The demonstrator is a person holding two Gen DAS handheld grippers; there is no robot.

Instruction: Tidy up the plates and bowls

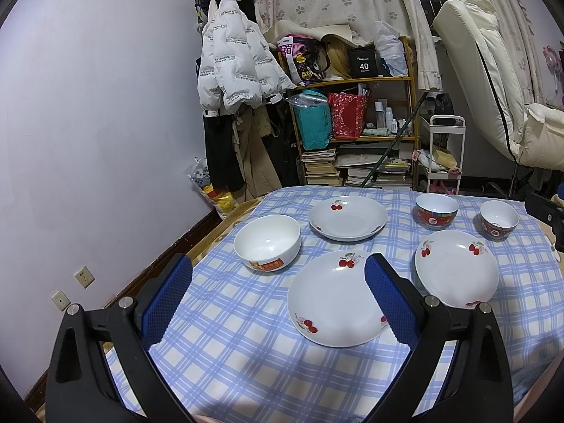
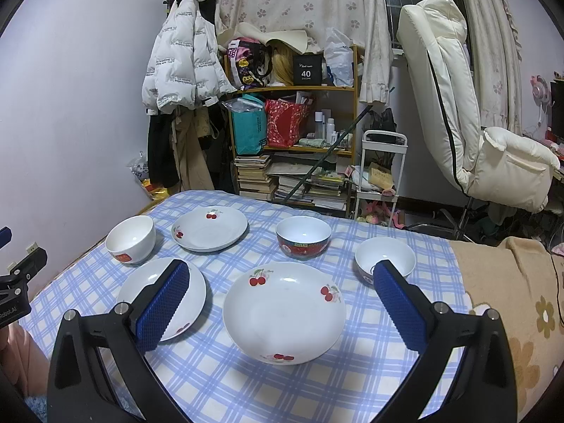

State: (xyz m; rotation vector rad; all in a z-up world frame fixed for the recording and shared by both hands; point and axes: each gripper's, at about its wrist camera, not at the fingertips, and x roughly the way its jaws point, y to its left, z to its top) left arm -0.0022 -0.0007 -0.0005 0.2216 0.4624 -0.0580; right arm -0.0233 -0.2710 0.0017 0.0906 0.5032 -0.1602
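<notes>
Three white plates with cherry prints and three bowls sit apart on a blue checked cloth [image 1: 229,335]. My left gripper [image 1: 279,261] is open above the near edge, its fingers framing the nearest plate [image 1: 335,303] and the tall white bowl [image 1: 268,243]. Beyond lie a far plate [image 1: 347,216], a right plate [image 1: 456,268], a red patterned bowl [image 1: 436,211] and a small bowl [image 1: 498,220]. My right gripper [image 2: 282,266] is open over the middle plate [image 2: 283,312]. Its fingers partly hide the left plate [image 2: 162,296] and the small bowl [image 2: 384,257]. Further back stands the red bowl [image 2: 303,238].
A cluttered wooden shelf [image 1: 356,134] with books and bags stands behind the table, next to hanging coats [image 1: 232,67]. A white reclining chair [image 2: 458,105] and a small white cart [image 2: 380,176] are at the right. A floral blanket [image 2: 511,299] covers the table's right side.
</notes>
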